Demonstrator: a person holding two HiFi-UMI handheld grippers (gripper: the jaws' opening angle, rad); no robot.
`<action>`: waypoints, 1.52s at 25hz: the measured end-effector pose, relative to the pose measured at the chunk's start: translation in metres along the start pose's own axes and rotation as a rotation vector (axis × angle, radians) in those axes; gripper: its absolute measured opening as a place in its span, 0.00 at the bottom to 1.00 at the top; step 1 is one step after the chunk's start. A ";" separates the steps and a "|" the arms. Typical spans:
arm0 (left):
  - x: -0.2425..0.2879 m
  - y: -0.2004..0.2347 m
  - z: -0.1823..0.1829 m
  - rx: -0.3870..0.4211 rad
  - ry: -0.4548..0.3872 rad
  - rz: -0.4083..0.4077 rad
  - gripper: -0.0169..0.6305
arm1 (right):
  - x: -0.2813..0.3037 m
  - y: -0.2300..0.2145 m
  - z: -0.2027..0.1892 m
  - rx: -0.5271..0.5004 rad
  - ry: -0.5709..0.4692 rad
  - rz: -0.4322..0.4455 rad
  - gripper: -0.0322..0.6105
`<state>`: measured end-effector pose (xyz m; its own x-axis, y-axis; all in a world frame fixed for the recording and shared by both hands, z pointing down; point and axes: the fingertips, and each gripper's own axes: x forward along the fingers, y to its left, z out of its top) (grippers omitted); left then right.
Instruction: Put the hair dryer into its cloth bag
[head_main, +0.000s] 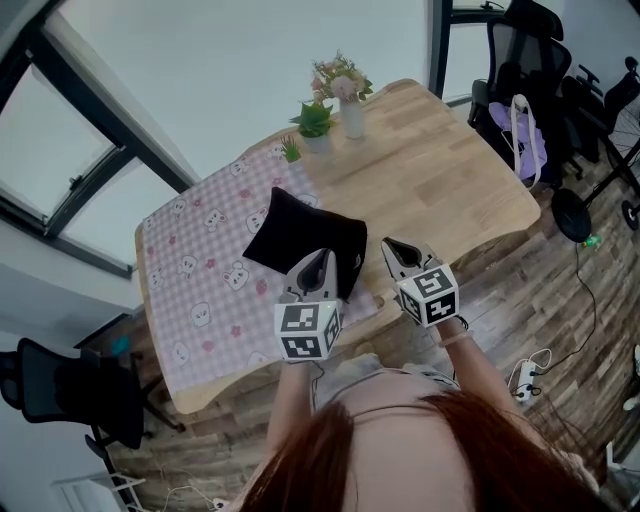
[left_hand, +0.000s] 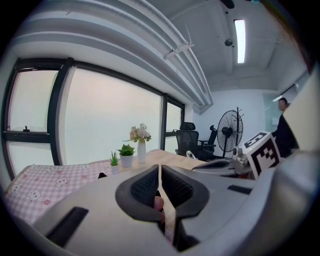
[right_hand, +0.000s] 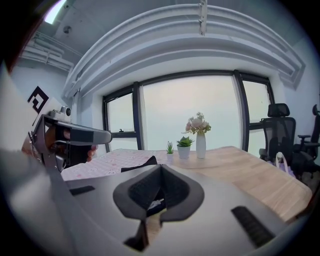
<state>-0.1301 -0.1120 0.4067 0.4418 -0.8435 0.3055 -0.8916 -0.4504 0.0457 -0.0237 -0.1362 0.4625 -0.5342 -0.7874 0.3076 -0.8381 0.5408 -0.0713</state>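
The black cloth bag (head_main: 300, 232) lies flat on the pink checked tablecloth (head_main: 200, 270); one of its corners shows in the right gripper view (right_hand: 141, 162). No hair dryer shows in any view. My left gripper (head_main: 319, 256) hangs above the bag's near edge, jaws shut with nothing between them (left_hand: 159, 172). Beside it, over the bare wood near the table's front edge, my right gripper (head_main: 393, 244) is also shut and empty (right_hand: 160, 172). Each gripper sees the other: the right gripper (left_hand: 220, 165) and the left gripper (right_hand: 75, 134).
A white vase of flowers (head_main: 350, 108), a potted plant (head_main: 315, 125) and a smaller plant (head_main: 291, 150) stand at the table's far side. Office chairs (head_main: 520, 50), one with a purple bag (head_main: 527, 135), stand to the right. A fan base (head_main: 570, 215) and a power strip (head_main: 525, 375) are on the floor.
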 end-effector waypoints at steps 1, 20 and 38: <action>-0.001 -0.003 0.001 0.006 -0.003 0.003 0.06 | -0.003 0.000 0.001 -0.004 -0.005 0.000 0.05; -0.031 -0.053 0.028 0.024 -0.074 0.049 0.06 | -0.066 -0.006 0.034 -0.021 -0.129 0.044 0.05; -0.058 -0.100 0.052 0.027 -0.136 0.076 0.06 | -0.135 -0.011 0.069 -0.102 -0.235 0.056 0.05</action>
<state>-0.0616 -0.0335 0.3354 0.3840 -0.9064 0.1758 -0.9209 -0.3898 0.0015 0.0495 -0.0563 0.3561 -0.6003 -0.7961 0.0766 -0.7975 0.6031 0.0178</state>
